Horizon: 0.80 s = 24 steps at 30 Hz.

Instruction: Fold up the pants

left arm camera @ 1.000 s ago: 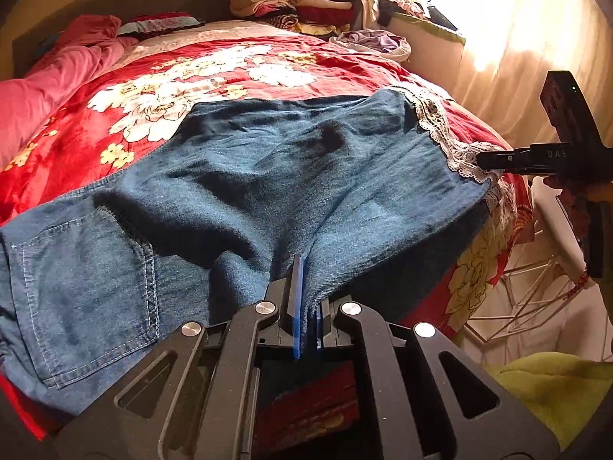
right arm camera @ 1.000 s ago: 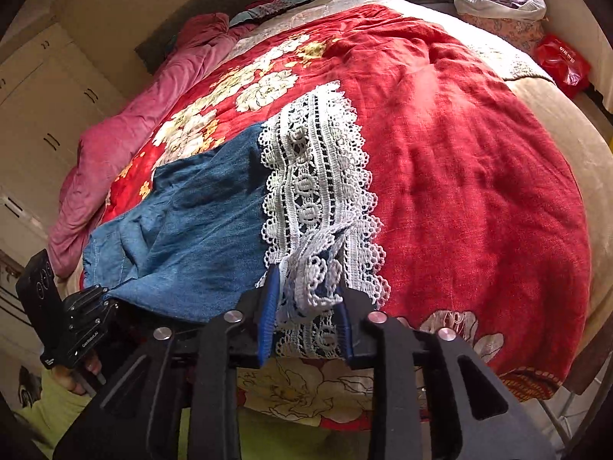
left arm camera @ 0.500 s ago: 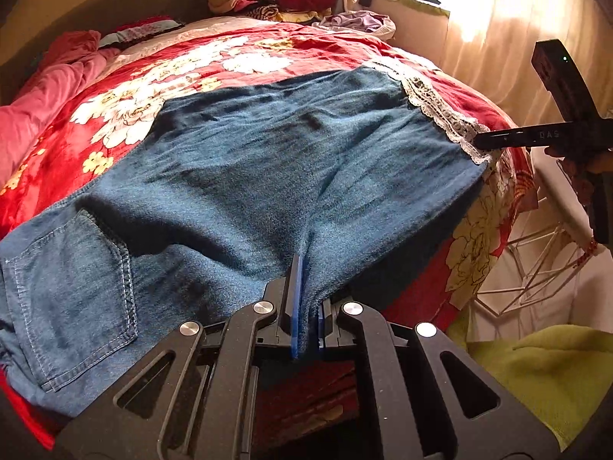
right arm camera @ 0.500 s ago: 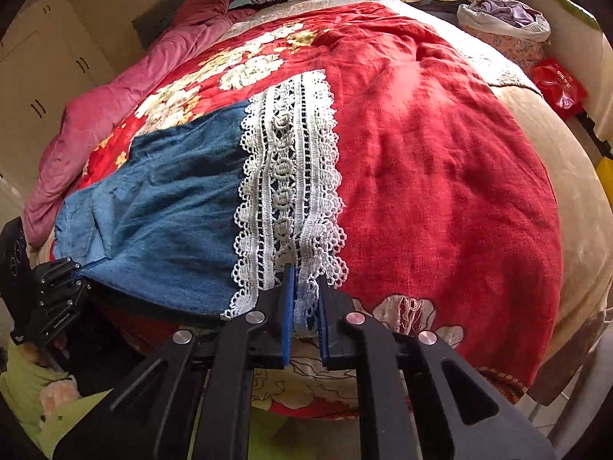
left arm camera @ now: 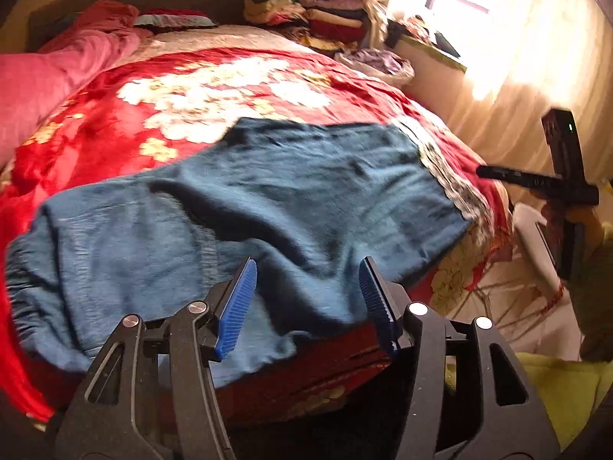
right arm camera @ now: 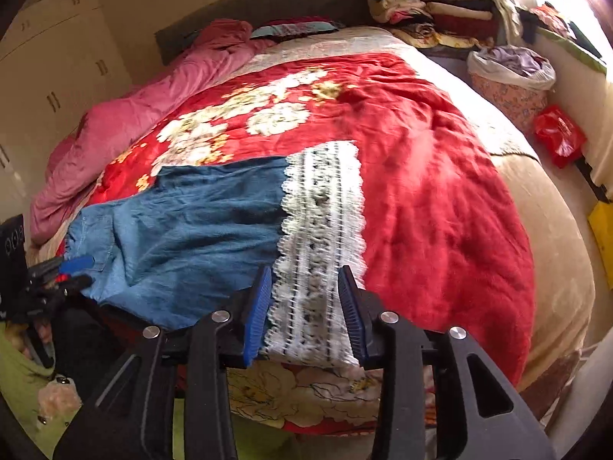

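Sunlit through a pale curtain, the bedroom holds a wide bed point(right arm camera: 551, 253) under a red bedspread printed with white flowers point(left arm camera: 214, 92), and across its near edge lie the blue denim pants with a white lace cuff point(left arm camera: 291, 199). Half a second ago both tools were clamped on the cloth; now both have let go. The left hand-held gripper point(left arm camera: 306, 299) stands with its blue ribbed pads spread wide, the denim lying between and beyond them, and nothing pinched. The right hand-held gripper point(right arm camera: 306, 306) is likewise parted, its pads either side of the white lace band point(right arm camera: 325, 214), which rests flat on the bedspread and droops a little over the bed's edge.

The pants now lie stretched lengthwise along the near side of the bed, waist end toward the left, lace hem toward the right, no longer tensioned between the two tools. The denim shows a few soft ridges near the middle, and its near edge hangs off the mattress.

My reading is that a straightening pull has ended and the garment has been laid down, so the layout step seems finished. A fold across the length looks like the next need, which would call for fresh grips. Blur in both views leaves finer creases uncertain.
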Each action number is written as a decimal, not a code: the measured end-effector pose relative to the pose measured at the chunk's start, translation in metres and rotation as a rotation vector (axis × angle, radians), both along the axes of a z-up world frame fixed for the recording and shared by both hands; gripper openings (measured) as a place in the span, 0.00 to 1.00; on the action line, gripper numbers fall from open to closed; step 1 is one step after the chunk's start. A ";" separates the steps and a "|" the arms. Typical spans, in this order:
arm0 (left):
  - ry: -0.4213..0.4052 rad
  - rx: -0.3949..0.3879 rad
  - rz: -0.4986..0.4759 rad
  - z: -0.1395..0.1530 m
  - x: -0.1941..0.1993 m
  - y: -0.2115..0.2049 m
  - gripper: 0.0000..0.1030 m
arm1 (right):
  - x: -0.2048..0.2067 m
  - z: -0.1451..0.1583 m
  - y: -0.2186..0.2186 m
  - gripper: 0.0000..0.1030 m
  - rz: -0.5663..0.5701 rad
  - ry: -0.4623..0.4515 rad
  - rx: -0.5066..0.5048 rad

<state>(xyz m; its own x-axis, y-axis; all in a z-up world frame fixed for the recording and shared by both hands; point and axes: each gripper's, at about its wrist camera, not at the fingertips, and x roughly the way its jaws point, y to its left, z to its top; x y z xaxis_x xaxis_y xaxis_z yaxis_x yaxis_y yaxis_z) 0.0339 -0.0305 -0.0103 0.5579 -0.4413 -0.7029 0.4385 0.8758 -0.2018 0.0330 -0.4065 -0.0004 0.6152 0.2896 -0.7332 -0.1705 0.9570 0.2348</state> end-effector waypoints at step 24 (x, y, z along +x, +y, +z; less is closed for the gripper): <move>0.065 0.032 0.566 -0.017 0.046 0.154 0.35 | 0.024 -0.053 0.051 0.39 0.147 0.083 -0.099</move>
<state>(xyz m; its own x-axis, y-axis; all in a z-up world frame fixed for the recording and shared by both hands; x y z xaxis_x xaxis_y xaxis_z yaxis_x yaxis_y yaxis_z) 0.0797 0.1239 -0.0277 0.6560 -0.0640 -0.7521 -0.1137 0.9767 -0.1822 0.0570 -0.3552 -0.0534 0.5082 0.2953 -0.8091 -0.2939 0.9425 0.1593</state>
